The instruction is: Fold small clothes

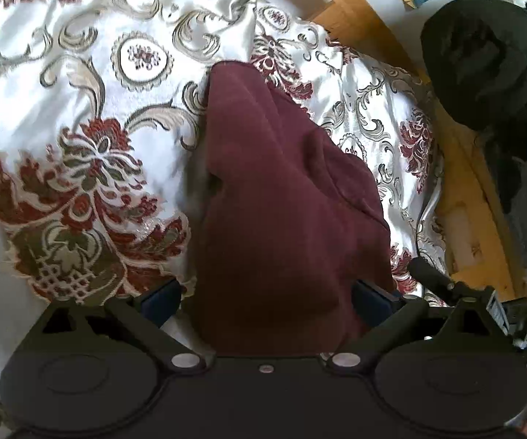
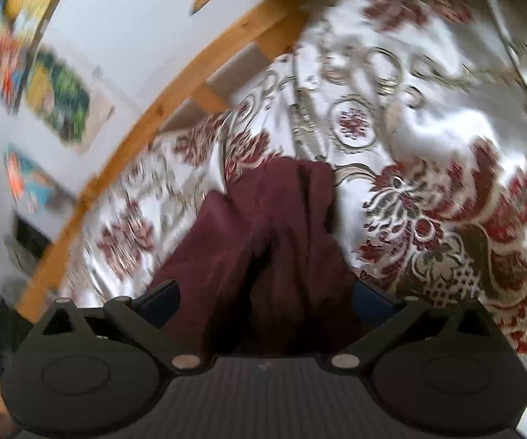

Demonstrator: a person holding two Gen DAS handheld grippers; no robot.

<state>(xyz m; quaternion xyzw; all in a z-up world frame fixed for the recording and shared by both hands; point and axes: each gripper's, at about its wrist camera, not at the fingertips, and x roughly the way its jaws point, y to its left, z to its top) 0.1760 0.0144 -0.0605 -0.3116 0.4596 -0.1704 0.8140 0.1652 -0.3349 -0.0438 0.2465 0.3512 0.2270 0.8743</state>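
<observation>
- Left tool: jaws spread wide, maroon garment bunched between them; grip uncertain.
- Right tool: likewise.
- Garment: long axis toward 12 o'clock, over the floral bedspread.
- Wooden bed frame: 1 o'clock.

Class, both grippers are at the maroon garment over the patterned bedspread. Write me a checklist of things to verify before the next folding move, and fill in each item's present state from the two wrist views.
1. Left gripper has maroon garment between its fingers: ok.
2. Right gripper has the same garment between its fingers: ok.
3. Grip is actually tight on each side: cannot tell, cloth hides the fingertips.
4. Garment lies flat: not ok, bunched and hanging in folds.
5. Bedspread beneath is smooth: not ok, wrinkled.
6. Right wrist view sharp enough to judge edges: not ok, blurred.
</observation>
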